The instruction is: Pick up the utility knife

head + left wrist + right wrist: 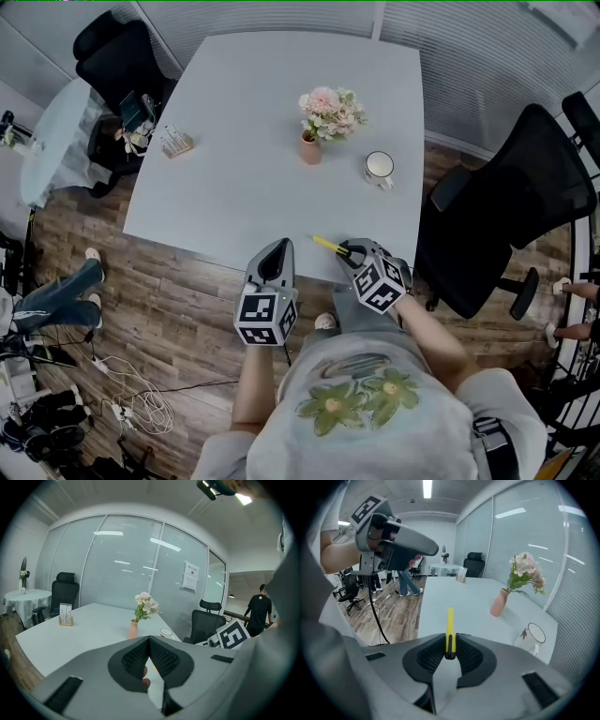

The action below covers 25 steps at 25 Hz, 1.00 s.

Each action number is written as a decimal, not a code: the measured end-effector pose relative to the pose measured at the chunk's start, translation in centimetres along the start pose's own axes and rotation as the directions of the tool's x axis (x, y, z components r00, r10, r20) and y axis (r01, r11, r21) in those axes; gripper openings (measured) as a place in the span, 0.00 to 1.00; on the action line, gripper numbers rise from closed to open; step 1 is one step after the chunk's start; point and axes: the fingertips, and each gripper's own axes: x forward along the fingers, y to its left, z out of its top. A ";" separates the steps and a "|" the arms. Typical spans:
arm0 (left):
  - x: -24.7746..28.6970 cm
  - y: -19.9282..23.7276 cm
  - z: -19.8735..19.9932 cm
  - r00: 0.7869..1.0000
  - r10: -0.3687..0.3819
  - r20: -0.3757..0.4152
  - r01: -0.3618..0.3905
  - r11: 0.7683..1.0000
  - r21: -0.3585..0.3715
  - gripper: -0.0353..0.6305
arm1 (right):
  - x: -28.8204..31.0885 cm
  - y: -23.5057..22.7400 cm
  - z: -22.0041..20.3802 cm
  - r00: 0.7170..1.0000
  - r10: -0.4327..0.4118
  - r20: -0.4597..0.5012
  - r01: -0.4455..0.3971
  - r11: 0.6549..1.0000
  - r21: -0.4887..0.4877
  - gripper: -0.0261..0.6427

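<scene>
The utility knife (450, 629) is slim and yellow with a black end. My right gripper (450, 652) is shut on that black end, and the yellow body sticks out ahead between the pads, lifted off the white table (459, 604). In the head view the utility knife (328, 246) pokes left out of the right gripper (349, 253) above the table's near edge. My left gripper (277, 255) hovers at the same edge, a little left of the knife. Its jaws meet at the tips with nothing between them in the left gripper view, where the left gripper (149, 640) points over the table.
On the table (244, 131) stand a pink vase of flowers (313, 139), a white mug (380, 167) and a small card holder (176, 141). Black office chairs (506, 206) flank the table. Cables (131, 398) lie on the wooden floor. A person (258, 612) stands far right.
</scene>
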 end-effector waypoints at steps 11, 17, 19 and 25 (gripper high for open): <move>-0.6 -0.4 0.2 1.000 -0.011 -0.003 0.011 1.000 0.015 0.06 | -2.2 -0.8 2.9 0.997 -0.036 0.072 0.034 0.999 0.033 0.15; -0.7 -1.2 0.0 1.000 -0.025 -0.005 0.025 0.999 0.025 0.06 | -4.1 -1.2 4.6 0.989 -0.070 0.131 0.063 0.996 0.062 0.15; -0.7 -1.5 -0.1 1.000 -0.031 -0.006 0.031 0.999 0.028 0.06 | -5.1 -1.3 5.4 0.984 -0.081 0.156 0.071 0.995 0.067 0.15; -1.2 -2.2 0.1 0.999 -0.039 0.005 0.039 0.999 0.030 0.06 | -7.5 -1.4 7.5 0.967 -0.113 0.229 0.096 0.992 0.085 0.15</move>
